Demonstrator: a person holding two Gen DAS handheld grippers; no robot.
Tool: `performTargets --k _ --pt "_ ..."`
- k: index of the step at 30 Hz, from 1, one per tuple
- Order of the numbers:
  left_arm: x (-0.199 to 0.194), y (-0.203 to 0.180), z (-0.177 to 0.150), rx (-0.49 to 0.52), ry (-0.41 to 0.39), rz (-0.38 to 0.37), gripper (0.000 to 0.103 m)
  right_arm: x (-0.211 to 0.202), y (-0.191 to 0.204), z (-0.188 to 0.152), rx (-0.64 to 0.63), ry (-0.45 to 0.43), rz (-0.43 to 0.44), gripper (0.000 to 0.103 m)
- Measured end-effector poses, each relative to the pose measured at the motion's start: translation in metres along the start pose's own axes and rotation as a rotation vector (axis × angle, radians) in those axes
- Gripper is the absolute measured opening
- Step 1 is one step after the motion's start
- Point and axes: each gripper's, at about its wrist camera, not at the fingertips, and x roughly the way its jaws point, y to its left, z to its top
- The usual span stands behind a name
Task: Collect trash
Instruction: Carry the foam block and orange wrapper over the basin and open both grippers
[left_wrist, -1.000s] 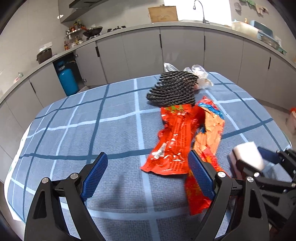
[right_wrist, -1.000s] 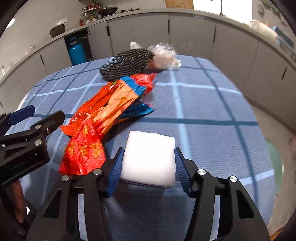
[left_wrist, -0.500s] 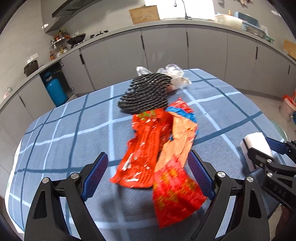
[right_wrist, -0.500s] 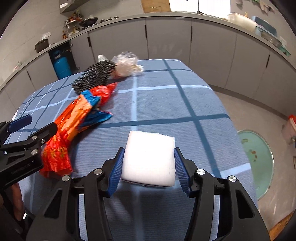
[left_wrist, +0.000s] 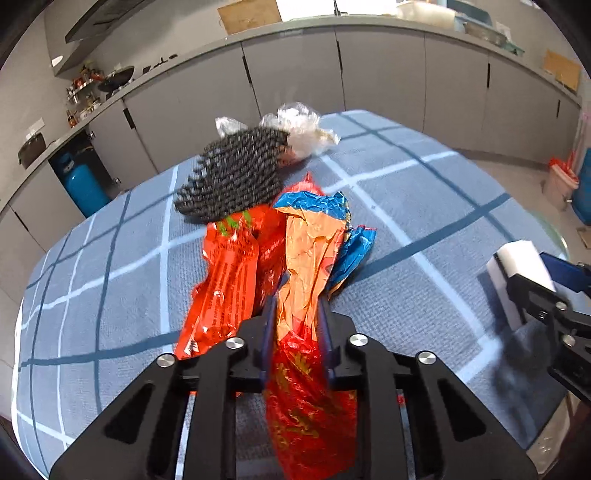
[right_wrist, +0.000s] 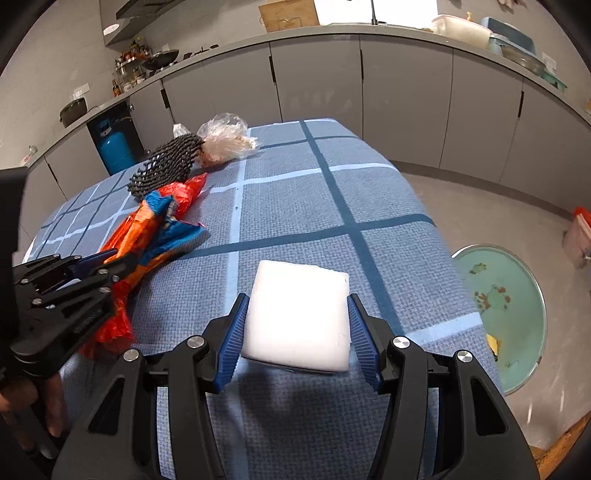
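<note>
My left gripper is shut on an orange, red and blue snack wrapper lying on the blue checked tablecloth. A second red wrapper lies just left of it. Behind them are a black foam net and a crumpled clear plastic bag. My right gripper is shut on a white foam block above the table's near right part. The left gripper with the wrapper shows at the left of the right wrist view; the net and bag lie farther back.
Grey kitchen cabinets curve behind the table. A blue gas cylinder stands at the back left. A round green basin sits on the floor right of the table, and a red-rimmed bin stands farther right.
My left gripper has moved right and forward over the orange wrapper and shut on it. My right gripper has kept hold of the foam block and swung right.
</note>
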Motion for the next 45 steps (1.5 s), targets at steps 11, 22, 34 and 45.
performTargets --k 11,22,34,45 --pt "-0.048 -0.016 0.032 0.019 -0.13 -0.008 0.019 -0.02 -0.024 0.01 0.031 -0.06 -0.028 0.054" --pt "-0.053 -0.083 0.067 0.1 -0.19 -0.107 0.019 -0.042 -0.082 0.014 0.107 -0.111 -0.122 0.054" --pt "-0.044 -0.178 0.079 0.209 -0.2 -0.257 0.019 -0.055 -0.168 0.005 0.212 -0.118 -0.238 0.054" --pt "-0.022 -0.238 0.085 0.274 -0.164 -0.352 0.019 -0.046 -0.228 -0.004 0.279 -0.101 -0.294 0.054"
